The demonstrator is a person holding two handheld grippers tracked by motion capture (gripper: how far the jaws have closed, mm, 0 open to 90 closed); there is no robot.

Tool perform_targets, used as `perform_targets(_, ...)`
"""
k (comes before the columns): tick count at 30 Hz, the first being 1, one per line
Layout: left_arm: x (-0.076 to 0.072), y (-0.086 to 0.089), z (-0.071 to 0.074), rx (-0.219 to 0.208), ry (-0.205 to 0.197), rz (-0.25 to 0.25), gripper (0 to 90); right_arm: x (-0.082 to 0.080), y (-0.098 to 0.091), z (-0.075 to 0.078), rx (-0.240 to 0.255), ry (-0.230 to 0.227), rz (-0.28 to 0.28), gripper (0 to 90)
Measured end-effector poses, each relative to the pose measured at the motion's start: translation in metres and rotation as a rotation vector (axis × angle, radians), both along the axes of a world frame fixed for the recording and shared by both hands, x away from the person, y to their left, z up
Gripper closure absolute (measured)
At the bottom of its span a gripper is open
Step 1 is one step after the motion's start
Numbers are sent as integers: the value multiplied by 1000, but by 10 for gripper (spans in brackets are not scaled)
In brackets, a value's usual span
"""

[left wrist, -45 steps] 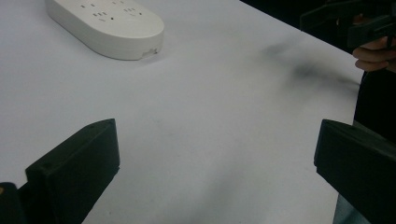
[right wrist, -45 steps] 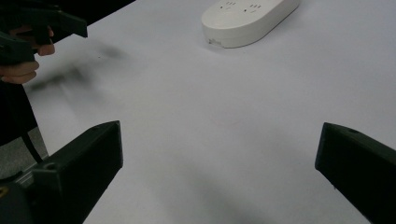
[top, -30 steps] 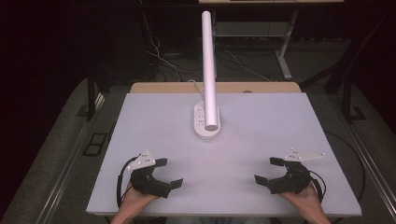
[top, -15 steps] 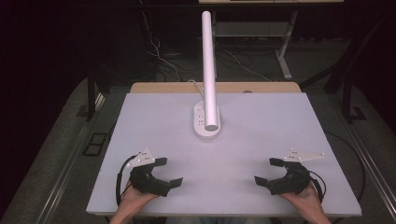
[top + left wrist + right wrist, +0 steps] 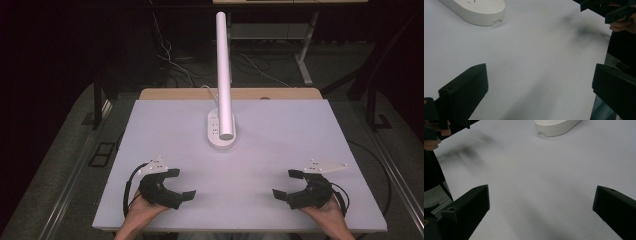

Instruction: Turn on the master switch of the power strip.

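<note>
lamp base: white oval (image 5: 220, 131), centre of the frame in the high view, on the white table (image 5: 150, 130); upper left in the left gripper view (image 5: 477, 10), top centre-right in the right gripper view (image 5: 556, 126)
lamp tube: long white bar (image 5: 224, 70) rising from the base, running almost straight up the frame toward the top edge, free end low over the base
left gripper: (image 5: 180, 184) lower left of the frame, resting on the table, jaws spread wide, nothing between them
right gripper: (image 5: 286, 183) lower right, resting on the table, jaws likewise wide apart and empty
bearing from left gripper: lamp lies up and to the right in the frame, well apart
bearing from right gripper: lamp lies up and to the left, well apart
nearer hand: about equal; base sits slightly left of the midline between them, so the left looks marginally closer, hard to call
long axis: base oval and tube both run near-to-far, so a side-on grasp looks like the natural approach for either gripper
</note>
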State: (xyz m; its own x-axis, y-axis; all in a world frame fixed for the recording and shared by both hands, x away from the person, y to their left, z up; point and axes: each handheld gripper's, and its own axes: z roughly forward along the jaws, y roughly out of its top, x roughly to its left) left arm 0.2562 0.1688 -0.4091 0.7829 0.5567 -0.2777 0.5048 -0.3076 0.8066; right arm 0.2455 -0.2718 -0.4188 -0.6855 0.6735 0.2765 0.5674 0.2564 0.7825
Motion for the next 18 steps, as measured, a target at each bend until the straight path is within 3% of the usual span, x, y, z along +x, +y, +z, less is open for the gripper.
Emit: perform_targets(18,17,-3,17,2,25,-23,0,0,-4,1,3,-9,-11,3)
